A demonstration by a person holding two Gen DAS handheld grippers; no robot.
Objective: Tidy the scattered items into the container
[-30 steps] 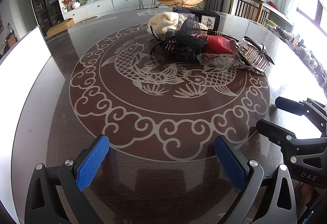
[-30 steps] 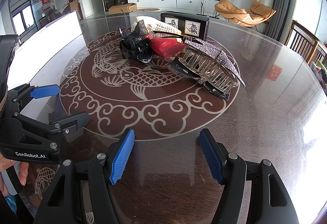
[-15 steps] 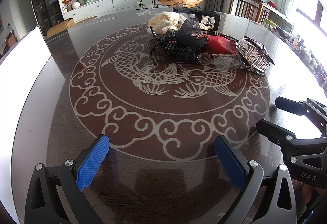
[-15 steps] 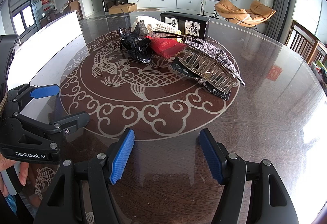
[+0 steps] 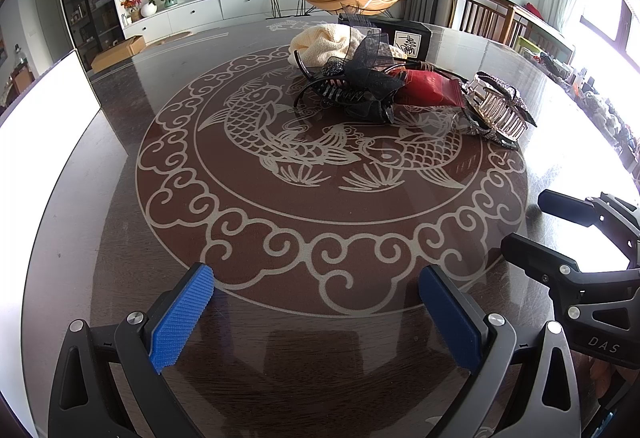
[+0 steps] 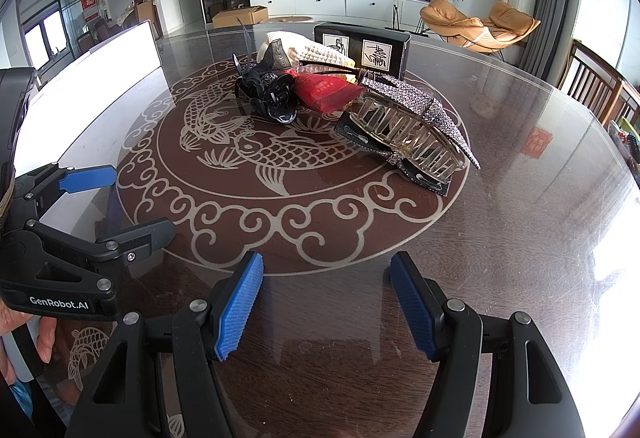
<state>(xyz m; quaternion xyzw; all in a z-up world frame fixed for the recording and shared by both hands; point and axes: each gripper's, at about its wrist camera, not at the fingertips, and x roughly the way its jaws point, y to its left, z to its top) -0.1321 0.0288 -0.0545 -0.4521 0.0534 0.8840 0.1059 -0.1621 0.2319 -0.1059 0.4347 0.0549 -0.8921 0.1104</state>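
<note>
both grippers, left gripper (image 5: 316, 312) and right gripper (image 6: 326, 304), hover empty with jaws apart above the table (image 6: 520, 238), well short of the hair clips (image 6: 408, 136) beside the black box (image 6: 362, 48)

The round table (image 6: 500, 238) has a glossy, glass-smooth dark top that mirrors the windows, with a pale matt fish pattern (image 6: 276, 154) set in it. On it lie a soft cream knitted cloth (image 5: 324, 40), a black gauzy ribbon bow (image 5: 368, 66), a shiny black plastic hair clip (image 6: 276, 106), a red packet (image 6: 328, 90) with a slight sheen, and a clear plastic hair claw (image 6: 408, 134) on glittering rhinestone-studded fabric (image 6: 420, 98). The black box (image 6: 362, 48) looks like matt cardboard, and the grippers are matt black plastic with ribbed blue pads (image 6: 240, 308) and bright metal screws.
</note>
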